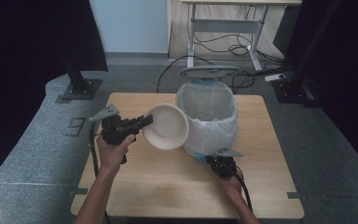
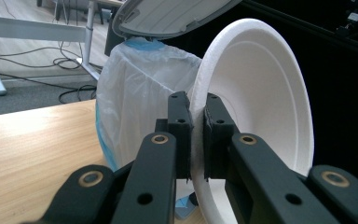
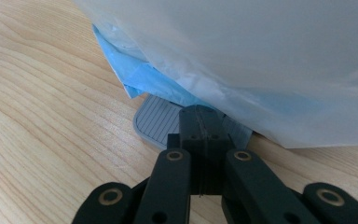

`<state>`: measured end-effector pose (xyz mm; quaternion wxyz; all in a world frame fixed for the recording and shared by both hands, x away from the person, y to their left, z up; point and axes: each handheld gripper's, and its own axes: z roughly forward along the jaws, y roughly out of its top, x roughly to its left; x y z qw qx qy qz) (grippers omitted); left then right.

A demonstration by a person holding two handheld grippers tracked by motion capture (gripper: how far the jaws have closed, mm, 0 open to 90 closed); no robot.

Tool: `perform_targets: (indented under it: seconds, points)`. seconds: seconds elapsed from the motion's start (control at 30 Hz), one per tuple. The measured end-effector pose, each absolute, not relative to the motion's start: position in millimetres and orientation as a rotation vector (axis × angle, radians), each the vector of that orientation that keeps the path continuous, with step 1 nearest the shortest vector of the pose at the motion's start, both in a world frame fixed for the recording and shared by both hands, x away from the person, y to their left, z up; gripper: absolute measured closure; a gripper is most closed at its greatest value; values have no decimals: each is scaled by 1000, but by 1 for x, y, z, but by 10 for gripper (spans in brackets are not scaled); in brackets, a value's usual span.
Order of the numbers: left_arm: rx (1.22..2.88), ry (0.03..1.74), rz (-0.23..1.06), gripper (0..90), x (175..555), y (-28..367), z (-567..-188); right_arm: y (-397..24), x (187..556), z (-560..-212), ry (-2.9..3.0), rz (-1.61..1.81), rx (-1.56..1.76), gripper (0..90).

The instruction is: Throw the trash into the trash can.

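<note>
A white foam bowl [image 1: 166,126] is held on edge just left of the pedal bin [image 1: 208,116], whose lid [image 1: 209,71] stands raised. My left gripper [image 1: 145,122] is shut on the bowl's rim; in the left gripper view the two pads clamp the rim of the bowl [image 2: 261,102] with the bin [image 2: 140,93] behind it. My right gripper [image 1: 216,159] is shut, jaws together, pressing down on the bin's grey foot pedal [image 3: 161,122] at the bin's near base. A white liner over a blue bag [image 3: 168,79] hangs above the pedal.
The wooden table [image 1: 168,182] has open surface in front and to the left. A desk frame with cables [image 1: 228,37] stands on the floor beyond the table. Black stands flank the far corners.
</note>
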<state>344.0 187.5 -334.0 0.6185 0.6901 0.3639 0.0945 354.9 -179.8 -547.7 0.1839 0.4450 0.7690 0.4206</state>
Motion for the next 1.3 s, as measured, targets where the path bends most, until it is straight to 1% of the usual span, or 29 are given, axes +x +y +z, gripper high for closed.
perform_targets:
  seconds: [1.3]
  points:
    - [1645,796,268,841,368,149,-302,-180,355,-548,2172,1187,1252,894]
